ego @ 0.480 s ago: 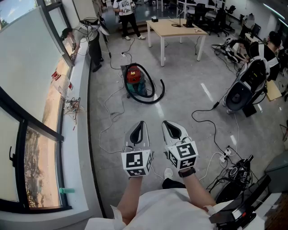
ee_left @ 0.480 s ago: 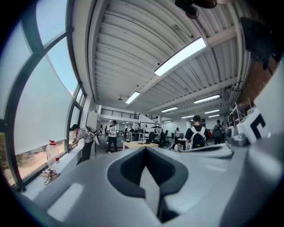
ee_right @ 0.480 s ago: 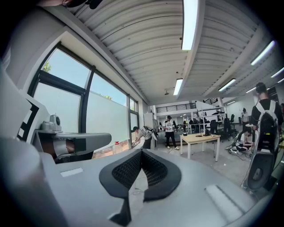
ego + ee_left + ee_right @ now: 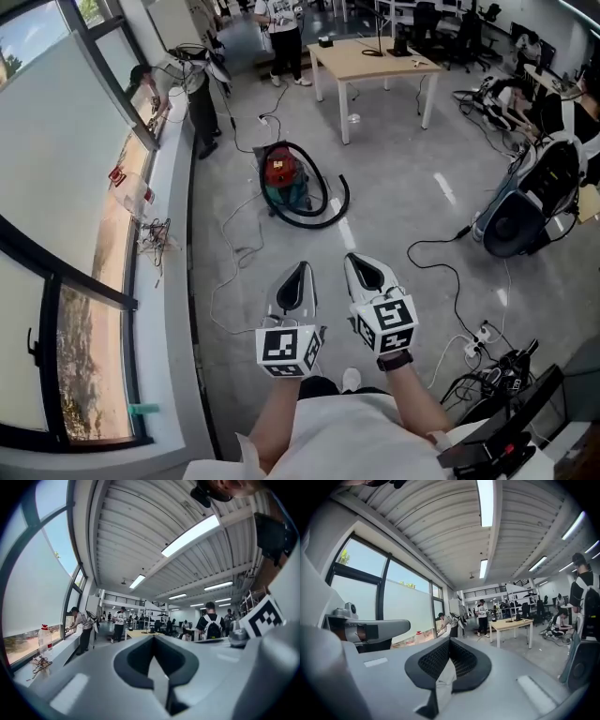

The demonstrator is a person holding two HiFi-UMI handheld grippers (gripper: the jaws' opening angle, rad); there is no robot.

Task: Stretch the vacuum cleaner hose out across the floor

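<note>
Black hose (image 4: 323,222) curled, red vacuum (image 4: 278,172), grey floor (image 4: 403,187)

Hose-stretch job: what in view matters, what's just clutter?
Job: vacuum cleaner; black hose curled by it; left gripper and right gripper, both shut, empty.
Clutter: wooden table; floor cables; power strip.

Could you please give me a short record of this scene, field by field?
vacuum cleaner: red and teal, on the floor ahead
hose: black, looped round the vacuum cleaner, not stretched out
left gripper: shut, empty, well short of the hose
right gripper: shut, empty, beside the left gripper
table: light wood, beyond the vacuum cleaner
</note>
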